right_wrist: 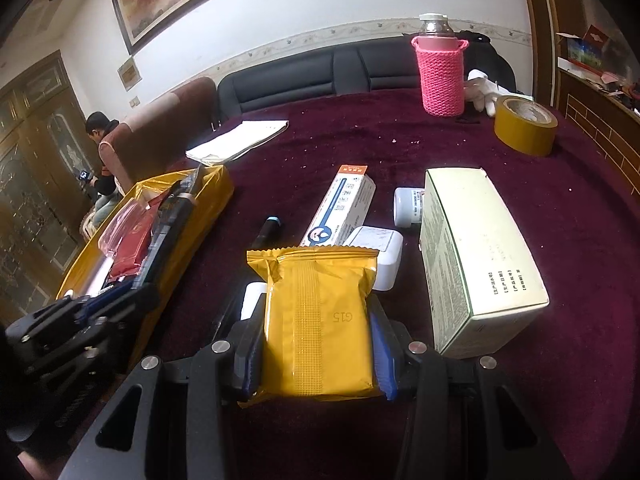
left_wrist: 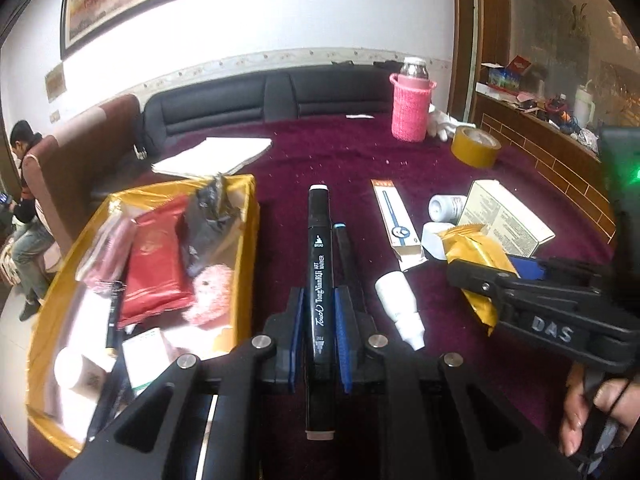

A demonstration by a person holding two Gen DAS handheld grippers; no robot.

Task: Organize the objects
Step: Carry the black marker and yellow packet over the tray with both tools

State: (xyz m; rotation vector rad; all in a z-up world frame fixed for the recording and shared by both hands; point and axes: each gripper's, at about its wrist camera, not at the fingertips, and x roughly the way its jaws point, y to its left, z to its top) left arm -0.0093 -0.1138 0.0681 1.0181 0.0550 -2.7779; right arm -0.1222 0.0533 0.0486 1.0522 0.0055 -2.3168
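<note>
On the maroon desk (left_wrist: pixel 328 152), box (left_wrist: pixel 248 216) at 9 o'clock | left claw (left_wrist: pixel 318 320) clamped black marker (left_wrist: pixel 320 264) | right claw (right_wrist: pixel 316 344) pinched yellow packet (right_wrist: pixel 320 320) | risk: marker slipping lengthwise, slick packet sliding free.

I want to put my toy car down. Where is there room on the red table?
Bare cloth lies between the papers, the pink bottle and the tape roll. It is crowded near the big box, the yellow packet and the full yellow bin.
</note>
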